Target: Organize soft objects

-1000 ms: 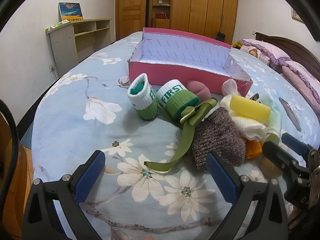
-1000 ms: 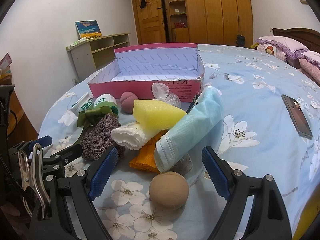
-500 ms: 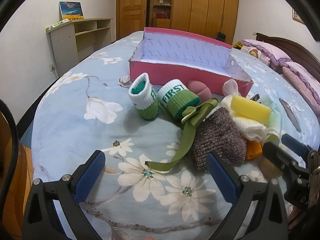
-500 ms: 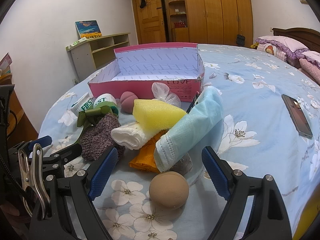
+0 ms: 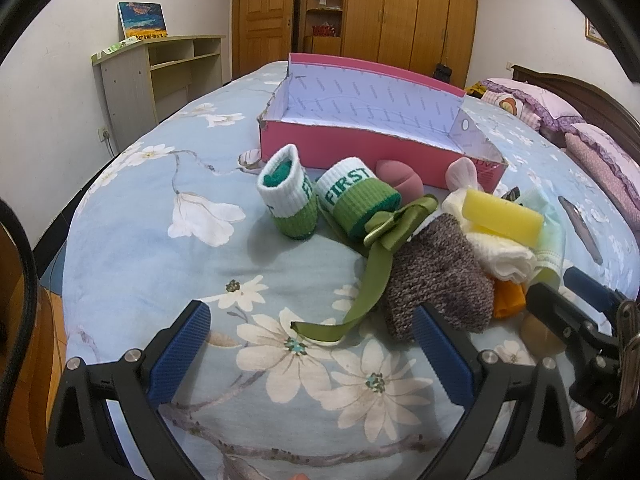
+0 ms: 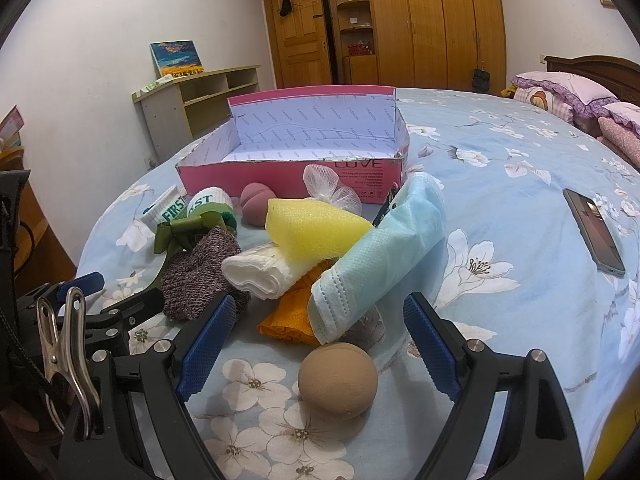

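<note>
A pile of soft things lies on the bed before an empty pink box (image 5: 360,148) (image 6: 280,176). It holds two green-and-white cuffs (image 5: 290,200), a green ribbon (image 5: 372,264), a brown knit piece (image 5: 436,276) (image 6: 200,272), a yellow sponge (image 6: 312,232), a white cloth roll (image 6: 260,276), a blue mask (image 6: 384,264), an orange cloth (image 6: 288,312) and a pink sponge (image 6: 256,206). A tan ball (image 6: 338,378) lies nearest. My left gripper (image 5: 312,352) is open over the ribbon's end. My right gripper (image 6: 316,344) is open around the ball.
A phone (image 6: 594,232) lies on the floral bedsheet to the right. Pillows (image 6: 560,96) lie at the headboard far right. A shelf unit (image 5: 156,68) stands by the left wall. Wooden wardrobes fill the back wall.
</note>
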`<control>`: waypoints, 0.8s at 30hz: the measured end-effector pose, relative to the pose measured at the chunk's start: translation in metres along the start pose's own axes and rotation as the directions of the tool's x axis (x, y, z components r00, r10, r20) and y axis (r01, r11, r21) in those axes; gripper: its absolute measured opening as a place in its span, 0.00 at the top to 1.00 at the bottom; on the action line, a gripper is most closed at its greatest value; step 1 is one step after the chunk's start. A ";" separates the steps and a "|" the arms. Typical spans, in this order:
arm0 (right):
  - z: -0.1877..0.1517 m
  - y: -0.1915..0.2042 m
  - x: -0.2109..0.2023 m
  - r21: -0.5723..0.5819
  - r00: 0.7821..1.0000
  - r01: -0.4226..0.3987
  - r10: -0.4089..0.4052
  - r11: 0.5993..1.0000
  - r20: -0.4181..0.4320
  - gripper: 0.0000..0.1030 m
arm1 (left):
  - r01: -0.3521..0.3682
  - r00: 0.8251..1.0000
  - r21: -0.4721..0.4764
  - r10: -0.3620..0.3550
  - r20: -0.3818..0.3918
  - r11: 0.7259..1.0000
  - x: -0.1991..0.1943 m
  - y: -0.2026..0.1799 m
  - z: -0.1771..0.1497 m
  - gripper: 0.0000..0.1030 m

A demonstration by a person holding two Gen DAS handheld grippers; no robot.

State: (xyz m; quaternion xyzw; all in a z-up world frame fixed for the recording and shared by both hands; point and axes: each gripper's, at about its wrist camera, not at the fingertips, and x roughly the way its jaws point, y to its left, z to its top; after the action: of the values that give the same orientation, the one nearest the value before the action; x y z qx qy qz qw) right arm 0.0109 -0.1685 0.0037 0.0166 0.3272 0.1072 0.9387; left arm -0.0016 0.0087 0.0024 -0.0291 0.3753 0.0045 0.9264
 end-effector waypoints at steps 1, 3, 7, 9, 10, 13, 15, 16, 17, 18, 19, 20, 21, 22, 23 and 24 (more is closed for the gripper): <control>0.000 0.000 0.000 0.000 1.000 0.000 0.000 1.000 0.000 0.14 | 0.000 1.000 0.000 0.000 0.000 1.000 0.000 0.000 0.000 0.00; 0.000 0.000 0.000 0.000 1.000 0.000 0.000 1.000 0.000 0.14 | 0.000 1.000 0.000 0.000 -0.001 1.000 0.000 0.000 0.000 0.00; 0.000 -0.001 0.000 0.000 1.000 0.000 0.000 1.000 0.000 0.14 | 0.000 1.000 -0.001 0.000 -0.002 1.000 0.000 0.000 0.000 0.00; 0.000 0.000 0.000 0.000 1.000 0.001 -0.001 1.000 -0.001 0.14 | 0.000 1.000 0.000 0.000 -0.001 1.000 0.000 0.000 0.000 0.00; 0.000 0.000 0.000 0.000 1.000 0.001 -0.001 1.000 0.000 0.14 | 0.000 1.000 0.000 0.000 0.000 1.000 0.000 0.000 0.000 0.00; 0.000 0.000 0.000 0.000 1.000 0.000 0.000 1.000 -0.001 0.14 | 0.005 1.000 0.001 -0.005 0.001 1.000 0.000 0.000 0.000 0.00; 0.000 0.000 0.000 0.000 1.000 0.001 -0.001 1.000 -0.001 0.14 | 0.012 1.000 0.007 -0.012 0.004 1.000 0.000 0.000 0.000 0.00; 0.000 0.000 0.000 0.000 1.000 0.000 0.000 1.000 -0.001 0.14 | 0.012 1.000 0.011 -0.012 0.006 1.000 0.000 0.000 0.000 0.00; 0.000 0.000 0.000 0.000 1.000 0.001 -0.001 1.000 -0.001 0.14 | 0.012 1.000 0.015 -0.012 0.008 1.000 -0.001 0.000 0.000 0.00; 0.000 0.001 0.000 0.000 1.000 0.001 -0.001 1.000 -0.001 0.14 | 0.011 1.000 0.017 -0.011 0.009 1.000 -0.001 0.000 0.000 0.00; 0.000 0.000 0.000 -0.001 1.000 0.001 -0.001 1.000 -0.001 0.14 | 0.011 1.000 0.018 -0.011 0.009 1.000 -0.001 0.000 0.000 0.00; 0.000 0.001 0.000 0.000 1.000 0.001 -0.001 1.000 -0.001 0.14 | 0.012 1.000 0.017 -0.012 0.008 1.000 -0.001 0.001 0.000 0.00; 0.000 0.001 0.000 0.000 1.000 0.001 -0.001 1.000 -0.001 0.14 | 0.011 1.000 0.016 -0.011 0.007 1.000 -0.001 0.001 0.000 0.00; 0.001 0.000 0.000 0.000 1.000 0.000 0.000 1.000 -0.001 0.14 | 0.010 1.000 0.015 -0.011 0.006 1.000 0.000 0.001 0.000 0.00; 0.001 0.000 0.000 0.000 1.000 0.000 0.000 1.000 -0.001 0.14 | 0.011 1.000 0.014 -0.011 0.004 1.000 0.000 0.002 0.000 0.00; 0.000 0.000 0.000 0.000 1.000 0.000 0.000 1.000 -0.001 0.14 | 0.011 1.000 0.013 -0.011 0.002 1.000 0.000 0.002 0.001 0.00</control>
State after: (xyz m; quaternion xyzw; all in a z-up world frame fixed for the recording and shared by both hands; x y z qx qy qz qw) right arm 0.0112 -0.1679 0.0039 0.0166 0.3277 0.1070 0.9386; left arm -0.0009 0.0109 0.0029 -0.0250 0.3741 -0.0028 0.9270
